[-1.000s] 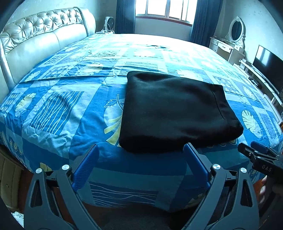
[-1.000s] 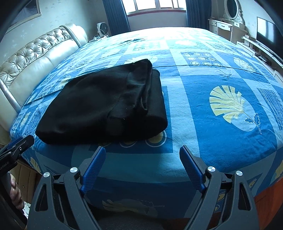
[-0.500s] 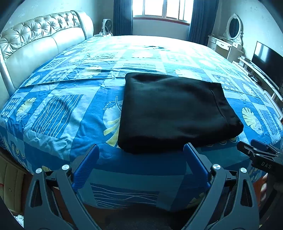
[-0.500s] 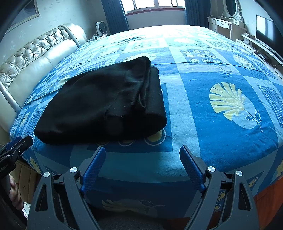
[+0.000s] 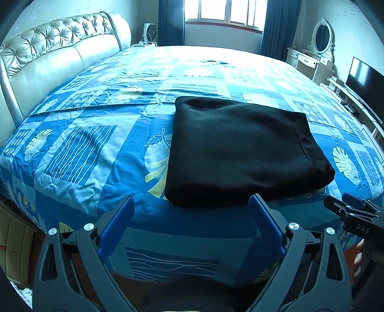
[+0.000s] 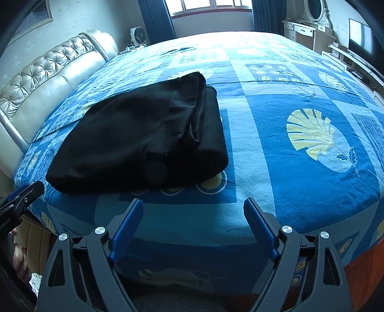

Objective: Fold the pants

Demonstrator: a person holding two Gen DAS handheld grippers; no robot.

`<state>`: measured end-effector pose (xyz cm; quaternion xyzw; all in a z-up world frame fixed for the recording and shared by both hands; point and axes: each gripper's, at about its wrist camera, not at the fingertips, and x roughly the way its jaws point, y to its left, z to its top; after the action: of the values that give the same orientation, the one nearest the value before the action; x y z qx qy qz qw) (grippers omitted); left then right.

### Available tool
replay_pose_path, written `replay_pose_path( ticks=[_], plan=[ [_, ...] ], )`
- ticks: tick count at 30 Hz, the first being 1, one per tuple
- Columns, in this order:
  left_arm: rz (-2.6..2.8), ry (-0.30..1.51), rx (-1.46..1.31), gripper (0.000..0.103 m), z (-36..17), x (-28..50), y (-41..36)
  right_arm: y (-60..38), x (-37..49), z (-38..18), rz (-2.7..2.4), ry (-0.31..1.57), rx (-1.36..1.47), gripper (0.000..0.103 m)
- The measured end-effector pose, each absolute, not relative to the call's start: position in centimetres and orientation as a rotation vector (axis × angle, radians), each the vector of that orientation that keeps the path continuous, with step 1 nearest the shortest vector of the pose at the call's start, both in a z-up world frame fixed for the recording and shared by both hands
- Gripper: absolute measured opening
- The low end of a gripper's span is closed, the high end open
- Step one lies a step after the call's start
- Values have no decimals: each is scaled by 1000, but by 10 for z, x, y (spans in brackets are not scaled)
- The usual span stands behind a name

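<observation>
Pants: black pants [image 5: 242, 153] lie folded into a thick, roughly rectangular bundle on the bed, close to its near edge. In the right wrist view the bundle's right end shows stacked layers with a loose edge running down across them.

Bed: a wide bed covered by a blue patterned sheet [image 5: 100, 134] with pale squares, leaf and shell prints. The pants rest flat on it, with bare sheet all around them.

Left gripper: the left gripper [image 5: 192, 208] hangs just off the near edge of the bed, tilted down toward it. Its blue fingers [image 5: 120, 220] are spread wide with nothing between them, and they touch neither pants nor sheet. The near edge of the pants sits just beyond the fingertips.

Right gripper: the right gripper [image 6: 193, 211] is also released, its blue fingers [image 6: 259, 228] wide apart and empty. It is aimed at the sheet to the right of the pants, near the bed's edge, clear of the cloth.

Hands: part of a hand [image 6: 19, 259] shows at the left edge of the right wrist view, under the other tool's black body.

Headboard: a pale tufted headboard [image 5: 48, 55] runs along the left side of the bed.

Far side: a window [image 5: 223, 12] with dark blue curtains, a small fan [image 5: 150, 32] on the left.

Right wall: a white dressing table with an oval mirror [image 5: 322, 38], and a dark television [image 5: 364, 76].
</observation>
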<state>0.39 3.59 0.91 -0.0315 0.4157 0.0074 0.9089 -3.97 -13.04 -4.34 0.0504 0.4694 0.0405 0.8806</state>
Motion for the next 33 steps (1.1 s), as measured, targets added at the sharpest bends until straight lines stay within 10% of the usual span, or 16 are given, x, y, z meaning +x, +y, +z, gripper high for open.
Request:
replay_pose_path(
  ticks=[33],
  plan=[
    [49,864,-64,96,5,6,40,-126,-40,-48,97,991,97,85]
  ],
)
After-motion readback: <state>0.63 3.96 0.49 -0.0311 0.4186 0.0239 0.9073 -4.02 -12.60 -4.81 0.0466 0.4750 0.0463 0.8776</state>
